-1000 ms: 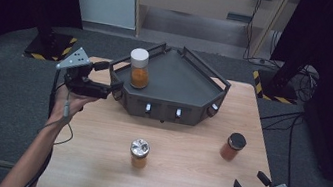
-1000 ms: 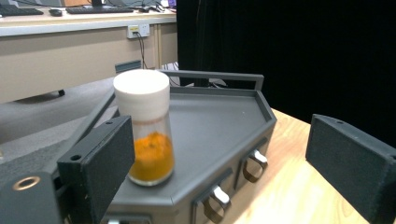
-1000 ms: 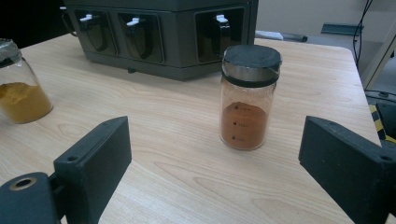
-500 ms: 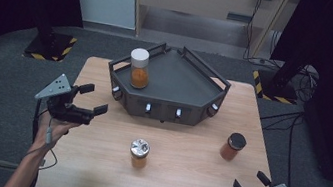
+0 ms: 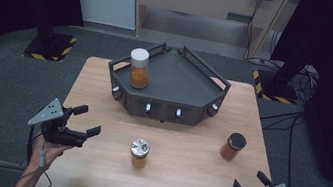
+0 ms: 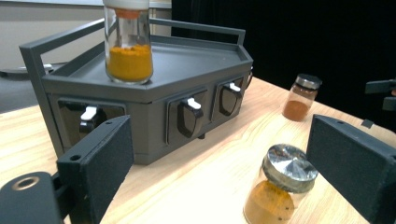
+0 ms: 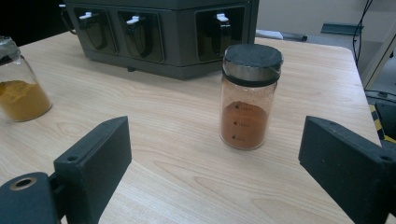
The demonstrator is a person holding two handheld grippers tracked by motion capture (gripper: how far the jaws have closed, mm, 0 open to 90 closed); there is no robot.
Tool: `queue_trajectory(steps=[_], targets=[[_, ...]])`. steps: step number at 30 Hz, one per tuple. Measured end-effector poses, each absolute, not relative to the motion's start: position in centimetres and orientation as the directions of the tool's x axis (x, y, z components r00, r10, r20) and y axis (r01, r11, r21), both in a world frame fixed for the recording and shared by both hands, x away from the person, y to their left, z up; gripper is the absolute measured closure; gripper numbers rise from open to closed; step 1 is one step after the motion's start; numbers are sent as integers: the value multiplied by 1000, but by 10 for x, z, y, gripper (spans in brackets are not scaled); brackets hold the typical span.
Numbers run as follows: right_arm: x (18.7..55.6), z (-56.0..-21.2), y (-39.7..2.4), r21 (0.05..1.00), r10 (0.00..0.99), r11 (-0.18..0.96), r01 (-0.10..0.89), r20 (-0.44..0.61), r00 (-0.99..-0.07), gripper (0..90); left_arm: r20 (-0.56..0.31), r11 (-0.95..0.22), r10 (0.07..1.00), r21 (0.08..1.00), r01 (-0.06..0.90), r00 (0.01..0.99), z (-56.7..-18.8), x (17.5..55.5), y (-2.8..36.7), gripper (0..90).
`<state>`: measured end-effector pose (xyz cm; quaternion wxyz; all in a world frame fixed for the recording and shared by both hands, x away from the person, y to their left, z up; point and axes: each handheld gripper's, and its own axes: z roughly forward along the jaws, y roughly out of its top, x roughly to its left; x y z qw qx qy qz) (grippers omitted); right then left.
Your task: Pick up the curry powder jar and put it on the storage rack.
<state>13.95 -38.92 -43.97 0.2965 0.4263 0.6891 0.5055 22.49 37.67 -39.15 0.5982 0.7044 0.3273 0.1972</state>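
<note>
- Left claw point(image 5: 84, 120) released, over the counter's point(image 5: 181, 177) left edge, with bare wood leading to the silver-lidded jar point(image 5: 139, 153).
- Right claw point(image 5: 250, 182) released at the near right corner; black-lidded jar point(image 5: 233, 146) just beyond.

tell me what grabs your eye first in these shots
The dark angular rack at the table's far middle stands out, with a white-lidded jar of yellow powder upright on its left side. On the bare wood nearer the person stand a silver-lidded jar and a black-lidded jar, with an open hand-held gripper at each near corner.
</note>
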Motion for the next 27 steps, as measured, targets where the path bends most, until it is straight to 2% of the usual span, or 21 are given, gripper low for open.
queue_trajectory(steps=[11, 27], targets=[[139, -440, -389, 950, 887, 126, 287, 22, -462, 94, -82, -125, 715, 962, 242, 694, -412, 210, 373, 71], [139, -439, -389, 949, 886, 127, 289, 22, -462, 94, -133, -99, 732, 950, 297, 668, -448, 200, 379, 70]])
